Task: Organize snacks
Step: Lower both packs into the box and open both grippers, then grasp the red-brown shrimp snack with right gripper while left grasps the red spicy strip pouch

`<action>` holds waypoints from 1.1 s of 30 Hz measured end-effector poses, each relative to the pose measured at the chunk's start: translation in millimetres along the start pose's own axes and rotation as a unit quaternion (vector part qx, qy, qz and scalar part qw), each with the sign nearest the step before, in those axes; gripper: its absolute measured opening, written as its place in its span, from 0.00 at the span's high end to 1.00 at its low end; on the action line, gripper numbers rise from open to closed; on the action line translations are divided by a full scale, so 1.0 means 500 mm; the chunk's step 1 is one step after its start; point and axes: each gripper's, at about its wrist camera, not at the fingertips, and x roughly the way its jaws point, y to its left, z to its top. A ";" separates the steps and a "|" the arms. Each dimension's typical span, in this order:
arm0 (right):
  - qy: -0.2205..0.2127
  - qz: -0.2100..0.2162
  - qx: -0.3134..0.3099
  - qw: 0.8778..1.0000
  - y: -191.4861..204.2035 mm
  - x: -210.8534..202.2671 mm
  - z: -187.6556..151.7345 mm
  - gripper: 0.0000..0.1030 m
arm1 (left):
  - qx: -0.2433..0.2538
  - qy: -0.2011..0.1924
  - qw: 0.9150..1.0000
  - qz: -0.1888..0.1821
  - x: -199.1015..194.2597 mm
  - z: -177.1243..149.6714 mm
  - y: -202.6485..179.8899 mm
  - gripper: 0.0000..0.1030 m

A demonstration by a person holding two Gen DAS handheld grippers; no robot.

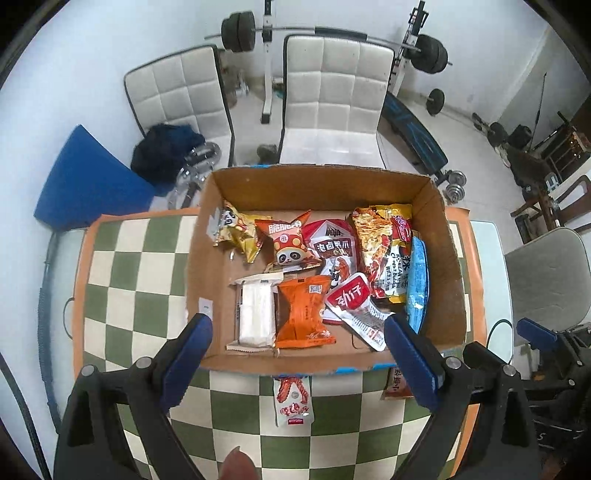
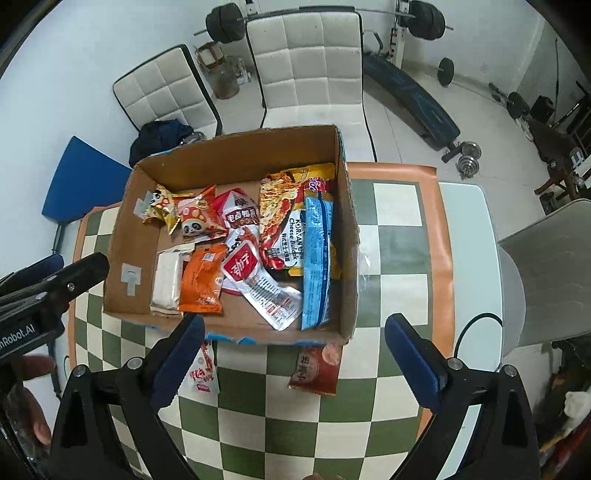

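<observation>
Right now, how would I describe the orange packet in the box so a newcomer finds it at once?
Start at the open cardboard box on the green-and-cream checkered tablecloth. Along the box's near wall, find the white wrapped block by the left side. The orange packet lies right beside it: plain orange with pinched ends, unlike the red-and-white pouch on its other side.

Two white padded chairs (image 1: 334, 96) stand behind the checkered cloth (image 1: 136, 295), a dark bundle (image 1: 164, 151) lying on the left one. Beyond them a barbell (image 1: 240, 31) rests on its rack beside a blue bench (image 1: 413, 134). Dumbbells (image 1: 456, 184) lie on the floor, and a grey chair (image 1: 546, 277) stands at the right.
</observation>
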 end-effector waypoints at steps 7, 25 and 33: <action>-0.052 -0.012 0.006 0.999 0.010 -0.080 -0.049 0.03 | 0.000 -0.063 0.998 0.015 -0.084 -0.054 -0.002 0.00; -0.134 -0.013 0.001 0.991 0.025 -0.246 -0.199 0.02 | -0.013 -0.138 0.990 0.021 -0.223 -0.188 0.015 0.00; -0.143 -0.001 0.006 0.990 0.027 -0.263 -0.214 0.01 | -0.022 -0.143 0.989 0.028 -0.229 -0.203 0.024 0.00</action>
